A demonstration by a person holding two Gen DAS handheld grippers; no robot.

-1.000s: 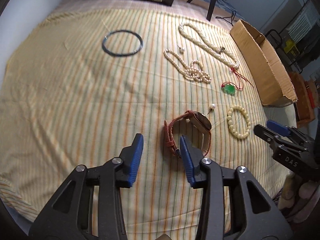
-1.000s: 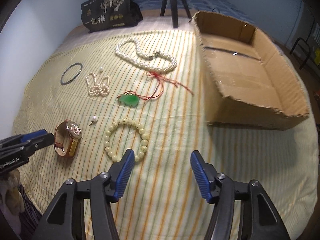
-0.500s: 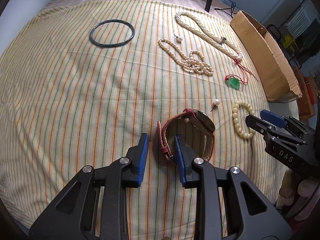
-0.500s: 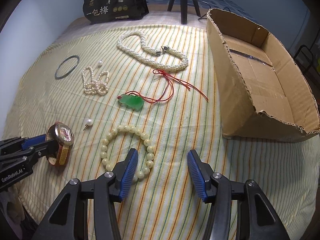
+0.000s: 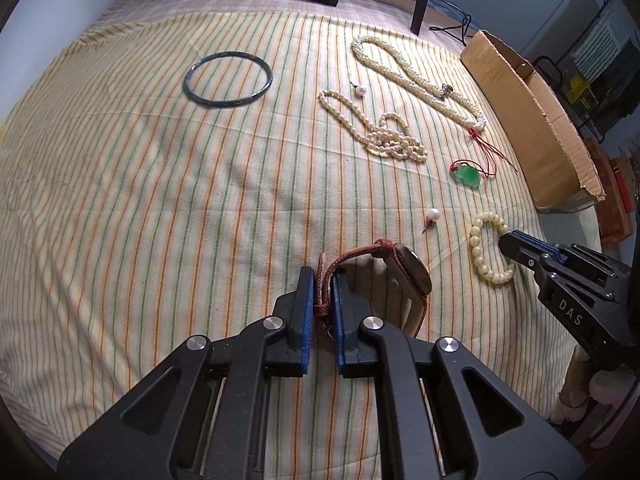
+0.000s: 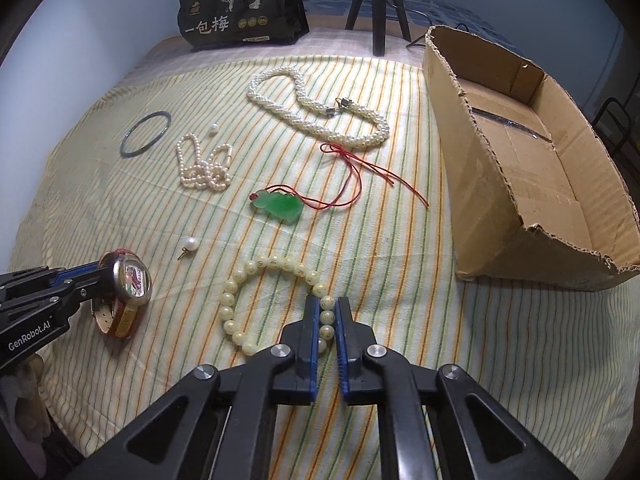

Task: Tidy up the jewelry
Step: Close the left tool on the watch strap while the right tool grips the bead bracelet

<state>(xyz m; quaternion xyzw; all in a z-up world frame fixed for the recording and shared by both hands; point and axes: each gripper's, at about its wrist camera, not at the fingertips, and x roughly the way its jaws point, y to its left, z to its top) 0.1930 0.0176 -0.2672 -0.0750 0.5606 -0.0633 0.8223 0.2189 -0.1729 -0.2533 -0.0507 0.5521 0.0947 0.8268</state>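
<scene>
My left gripper point(image 5: 322, 286) is shut on the red strap of a wristwatch point(image 5: 404, 268), which rests on the striped cloth; the watch also shows in the right wrist view point(image 6: 128, 288). My right gripper point(image 6: 325, 316) is shut on the cream bead bracelet point(image 6: 248, 272), pinching its near right side on the cloth; the bracelet also shows in the left wrist view point(image 5: 478, 252). An open cardboard box point(image 6: 532, 168) stands at the right.
On the cloth lie a green pendant on red cord point(image 6: 278, 206), a thick pearl necklace point(image 6: 320, 110), a thin pearl strand point(image 6: 204, 170), a dark bangle point(image 6: 146, 138) and two loose pearl earrings point(image 6: 191, 243). A black bag point(image 6: 240, 4) and tripod legs point(image 6: 378, 8) stand behind.
Both grippers moved forward and down and closed: the left onto the watch strap, the right onto the bead bracelet.
</scene>
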